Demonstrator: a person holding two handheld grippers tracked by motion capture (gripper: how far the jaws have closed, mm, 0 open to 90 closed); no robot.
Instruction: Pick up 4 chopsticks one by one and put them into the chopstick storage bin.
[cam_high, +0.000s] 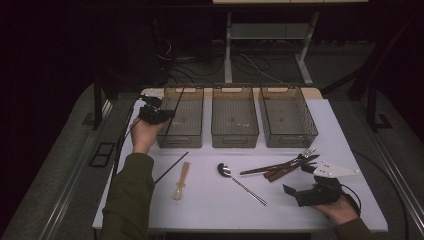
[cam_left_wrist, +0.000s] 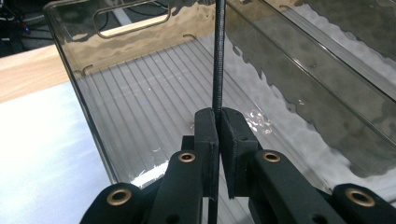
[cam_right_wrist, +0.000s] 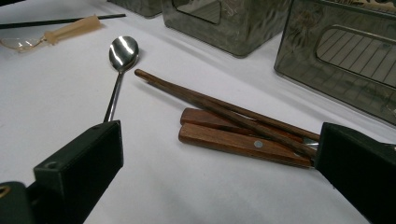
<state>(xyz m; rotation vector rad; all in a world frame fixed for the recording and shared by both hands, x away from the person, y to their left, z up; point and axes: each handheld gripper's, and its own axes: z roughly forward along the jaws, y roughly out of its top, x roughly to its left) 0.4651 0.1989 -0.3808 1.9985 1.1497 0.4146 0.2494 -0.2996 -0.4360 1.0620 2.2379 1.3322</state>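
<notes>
Thin black chopstick (cam_left_wrist: 218, 60), straight and finely ribbed along its length, clamped between the two black pads of the left gripper (cam_left_wrist: 218, 122) and held steeply, almost upright, in the left gripper view. Seen from above as a slim dark line (cam_high: 172, 114) slanting across the left smoky transparent plastic bin (cam_high: 192, 137), with the upper end over the far rim. Positioned above the ribbed floor of this bin; contact with the floor cannot be told.

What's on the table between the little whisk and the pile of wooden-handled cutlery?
A shiny metal spoon lies between the whisk and the wooden-handled cutlery, seen in the high view.
</notes>
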